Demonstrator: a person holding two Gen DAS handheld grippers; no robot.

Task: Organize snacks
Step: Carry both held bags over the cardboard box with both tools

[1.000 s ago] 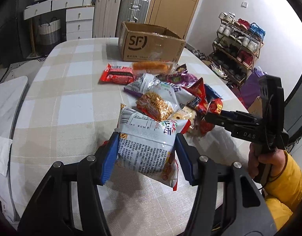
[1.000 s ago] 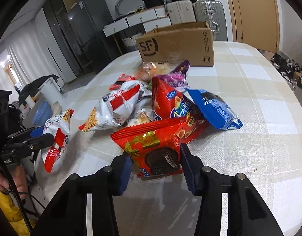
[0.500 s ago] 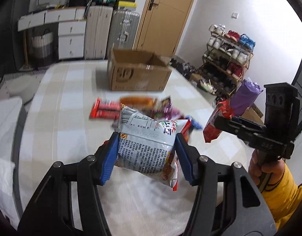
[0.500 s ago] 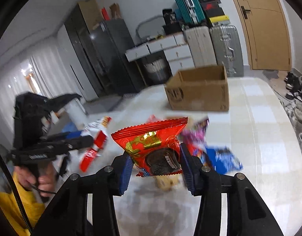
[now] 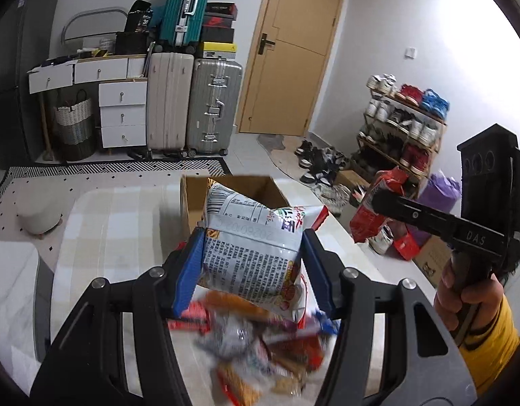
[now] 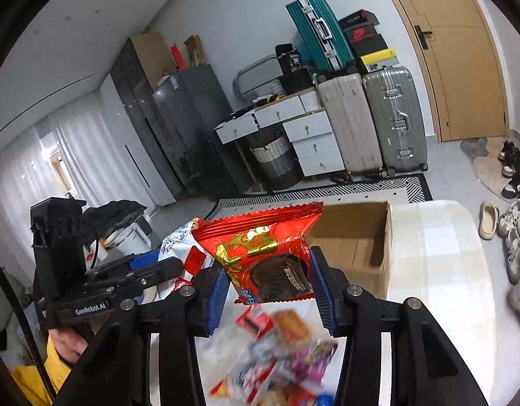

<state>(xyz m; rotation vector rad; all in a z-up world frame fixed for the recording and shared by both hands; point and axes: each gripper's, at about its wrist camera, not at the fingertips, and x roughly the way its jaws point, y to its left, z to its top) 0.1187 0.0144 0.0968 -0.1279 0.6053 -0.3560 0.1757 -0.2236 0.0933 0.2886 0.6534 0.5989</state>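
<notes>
Checked cloth covers the table point(image 5: 101, 223), cream and beige squares. Brown cardboard box point(image 6: 358, 237) sits open-topped at the far end, nothing visible inside from either view. Loose snack pile point(image 5: 260, 348) lies on the cloth below both of your grippers, blurred, so I can't tell the packets apart.

Your left gripper point(image 5: 253, 267) is clamped on the white snack bag point(image 5: 251, 247): blue pads press its 2 sides, printed back faces the camera, bag is up in the air over the pile, with the box behind it. From the right wrist view the same bag shows past the tool in your left hand point(image 6: 69, 343).

Your right gripper point(image 6: 270, 291) is clamped on the red chocolate-pie packet point(image 6: 263, 253), pads on both sides, gold print and dark pie picture facing the camera, also airborne, just in front of the box's near wall. In the left wrist view that packet hangs from the tool in your right hand point(image 5: 469, 291), right of the box.
</notes>
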